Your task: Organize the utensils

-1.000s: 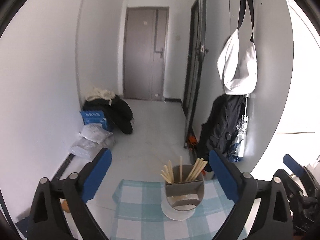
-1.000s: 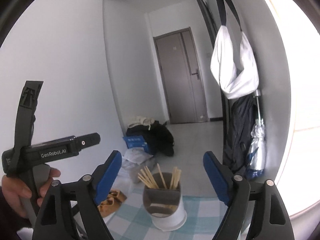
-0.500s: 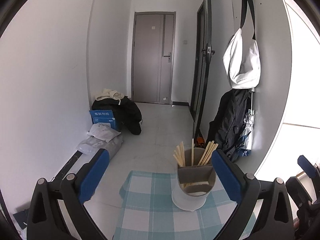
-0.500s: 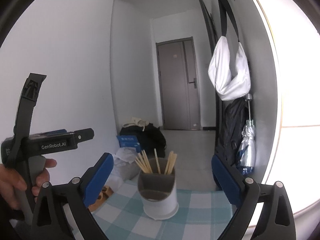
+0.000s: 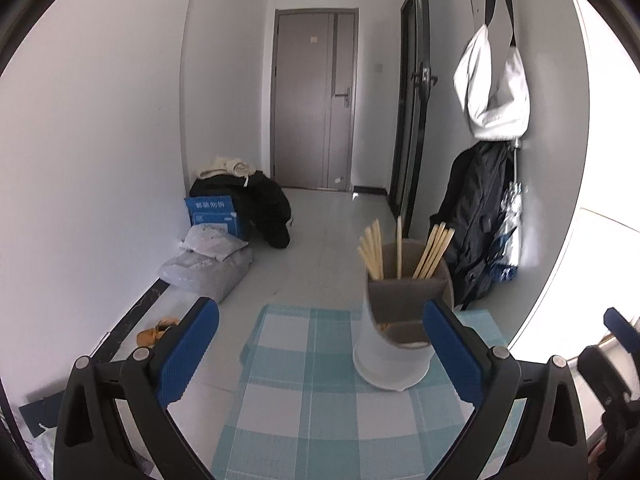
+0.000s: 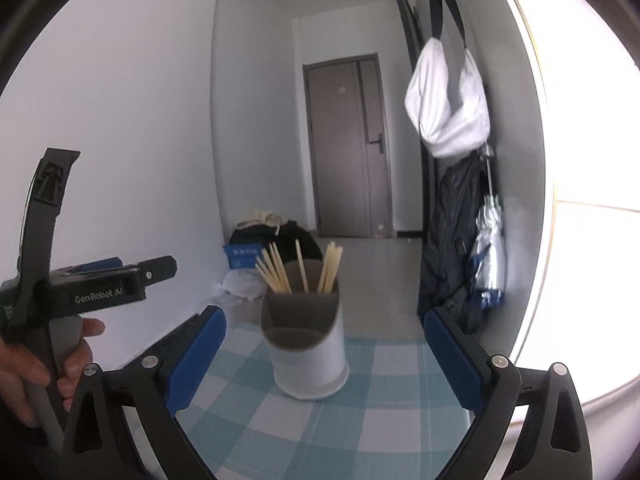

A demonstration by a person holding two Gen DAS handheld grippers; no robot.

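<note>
- Two claws, left claw (image 5: 320, 356) and right claw (image 6: 324, 356), both spread apart, empty.
- Holder (image 6: 306, 344) stands ahead of both, chopsticks (image 6: 280, 268) upright inside it.

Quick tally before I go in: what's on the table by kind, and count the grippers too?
Holder: 1
Chopstick groups in the holder: 3 (single sticks are too tightly packed to count)
Checked cloth: 1
Grippers: 2, left gripper and right gripper, both open and empty
Total: 7
</note>
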